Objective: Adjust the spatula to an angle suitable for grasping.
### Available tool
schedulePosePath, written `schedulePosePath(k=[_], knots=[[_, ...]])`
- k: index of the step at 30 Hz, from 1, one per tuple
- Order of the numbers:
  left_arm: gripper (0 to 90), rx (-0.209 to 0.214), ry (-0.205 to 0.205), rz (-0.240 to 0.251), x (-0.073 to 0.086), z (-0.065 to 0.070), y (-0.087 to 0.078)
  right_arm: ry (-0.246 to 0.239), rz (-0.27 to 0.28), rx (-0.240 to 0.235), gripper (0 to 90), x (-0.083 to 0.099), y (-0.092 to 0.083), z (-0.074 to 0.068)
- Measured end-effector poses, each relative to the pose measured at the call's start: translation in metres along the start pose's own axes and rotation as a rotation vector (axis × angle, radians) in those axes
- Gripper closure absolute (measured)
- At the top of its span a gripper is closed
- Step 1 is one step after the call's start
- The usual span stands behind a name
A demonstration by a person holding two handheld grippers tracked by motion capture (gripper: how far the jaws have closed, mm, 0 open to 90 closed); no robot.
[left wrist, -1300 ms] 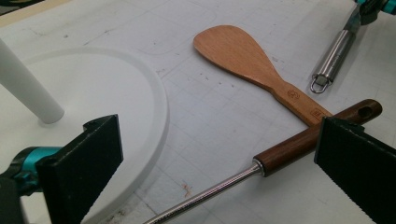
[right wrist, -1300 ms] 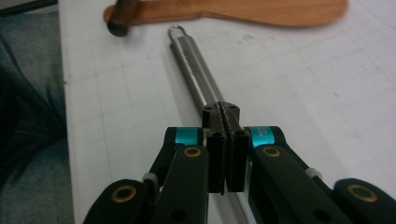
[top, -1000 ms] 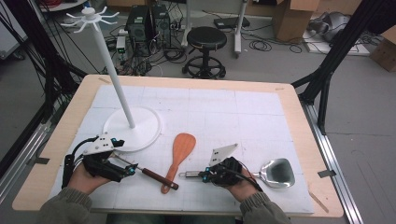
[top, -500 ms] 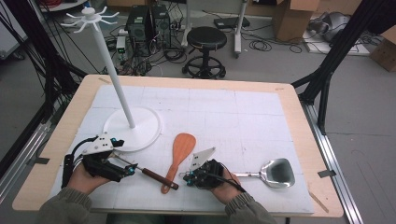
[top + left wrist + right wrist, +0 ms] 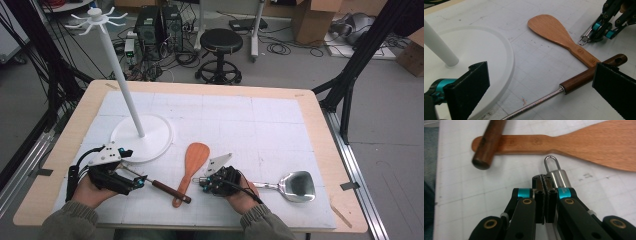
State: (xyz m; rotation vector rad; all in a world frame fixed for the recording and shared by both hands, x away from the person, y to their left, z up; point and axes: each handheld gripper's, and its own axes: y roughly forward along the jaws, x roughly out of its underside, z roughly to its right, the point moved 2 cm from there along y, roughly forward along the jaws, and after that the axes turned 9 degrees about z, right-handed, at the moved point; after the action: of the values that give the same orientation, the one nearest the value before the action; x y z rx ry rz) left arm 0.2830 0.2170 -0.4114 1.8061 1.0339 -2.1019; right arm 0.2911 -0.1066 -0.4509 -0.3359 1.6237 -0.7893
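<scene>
A wooden spatula (image 5: 192, 162) lies near the front middle of the white mat. Its grip is crossed by the dark wooden handle (image 5: 170, 192) of a steel-shafted tool. My left gripper (image 5: 136, 183) rests at the front left, open, its jaws standing wide on either side of that tool's shaft (image 5: 536, 101) without touching it. A steel ladle (image 5: 296, 186) lies at the front right. My right gripper (image 5: 202, 181) is shut, pads pressed together with nothing between them. The ladle's handle end (image 5: 557, 178), with its hanging loop, sits just beside the right gripper (image 5: 544, 181).
A white stand with a round base (image 5: 155, 132), a tall pole (image 5: 122, 75) and hooks on top stands at the mat's left, close behind my left hand. The table's front edge (image 5: 200, 227) is near both forearms.
My right gripper has slid left along the ladle's handle to its looped end, near the spatula. The ladle, spatula and left gripper have stayed put.
</scene>
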Motion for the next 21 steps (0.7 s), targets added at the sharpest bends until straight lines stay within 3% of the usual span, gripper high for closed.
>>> schedulePosePath(k=[8, 10, 15, 21], knots=[[1.7, 0.002, 0.001, 0.000, 0.000, 0.000, 0.000, 0.010, -0.008, 0.012, 89.3, 0.002, -0.005, 0.007], [1.7, 0.003, 0.001, 0.000, 0.000, 0.000, 0.000, 0.020, 0.010, -0.021, 88.1, 0.003, -0.009, 0.008], [1.8, 0.003, 0.002, -0.003, 0.000, 0.000, 0.001, 0.000, 0.041, -0.018, 82.4, 0.004, -0.033, 0.011], [1.7, 0.002, 0.002, -0.005, 0.000, 0.001, 0.001, -0.005, 0.023, 0.020, 73.7, 0.014, -0.065, 0.028]])
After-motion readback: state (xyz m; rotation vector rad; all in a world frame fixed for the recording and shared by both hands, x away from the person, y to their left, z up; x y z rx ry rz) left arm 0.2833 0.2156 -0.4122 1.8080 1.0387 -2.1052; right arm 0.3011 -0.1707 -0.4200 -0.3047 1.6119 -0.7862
